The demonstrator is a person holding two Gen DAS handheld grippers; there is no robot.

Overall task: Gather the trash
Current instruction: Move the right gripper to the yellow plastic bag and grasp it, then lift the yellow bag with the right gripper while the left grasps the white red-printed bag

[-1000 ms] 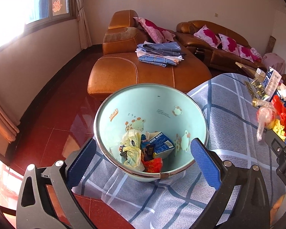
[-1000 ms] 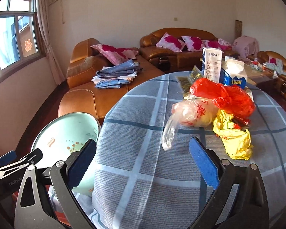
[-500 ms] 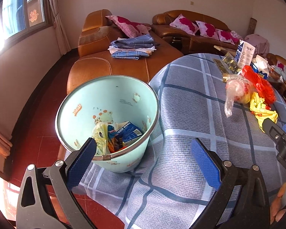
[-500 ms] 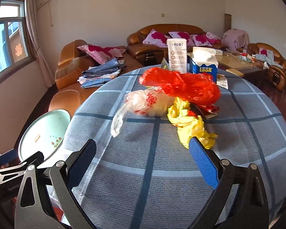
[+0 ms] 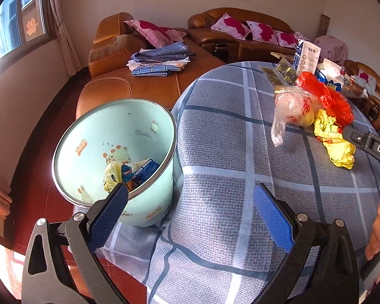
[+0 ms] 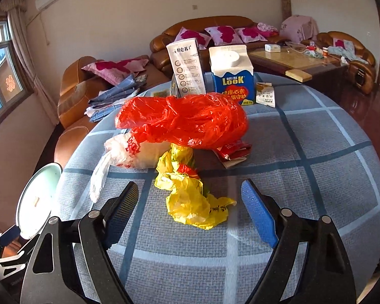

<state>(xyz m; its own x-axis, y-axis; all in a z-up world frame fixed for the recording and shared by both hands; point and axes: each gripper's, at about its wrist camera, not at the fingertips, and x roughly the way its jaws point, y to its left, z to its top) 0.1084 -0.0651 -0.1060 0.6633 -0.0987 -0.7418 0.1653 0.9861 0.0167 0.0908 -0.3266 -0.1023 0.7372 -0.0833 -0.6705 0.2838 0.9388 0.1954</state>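
- Trash on the round tabletop [image 6: 316, 152], which is covered in a blue-grey checked cloth, remains only partly collected; locations are listed left to right.
- Pale green round waste bin with cartoon animal prints [image 5: 149, 197]: stands at the left edge of the tabletop. It already holds some wrappers, including a yellow one and a small blue carton, so part of the task is done.
- Left claw [image 5: 190, 212]: jaws wide apart, nothing between the blue pads. It hangs over the cloth just beside the bin and holds nothing.
- Crumpled white plastic bag with red print [image 6: 129, 152]: lies on the tabletop, not yet collected, touching the red bag.
- Crumpled yellow plastic bag [image 6: 190, 200]: lies nearest the right claw, between its two fingers in the line of sight. No pad presses on it.
- Right claw [image 6: 190, 207]: jaws have just been closing slightly but stand well apart; the yellow bag sits ahead between them, ungripped.
- Large crumpled red plastic bag [image 6: 187, 121]: lies behind the yellow bag, uncollected.
- Flattened red-and-white packet [image 6: 233, 153]: lies partly under the red bag's right edge.
- White tall carton [image 6: 187, 68] and blue-and-white carton marked LOOK [image 6: 233, 76]: stand upright at the far side; a small torn sachet [image 6: 266, 95] lies to their right.
- Judgement: most of the pile remains; the yellow bag appears to be the next pickup.
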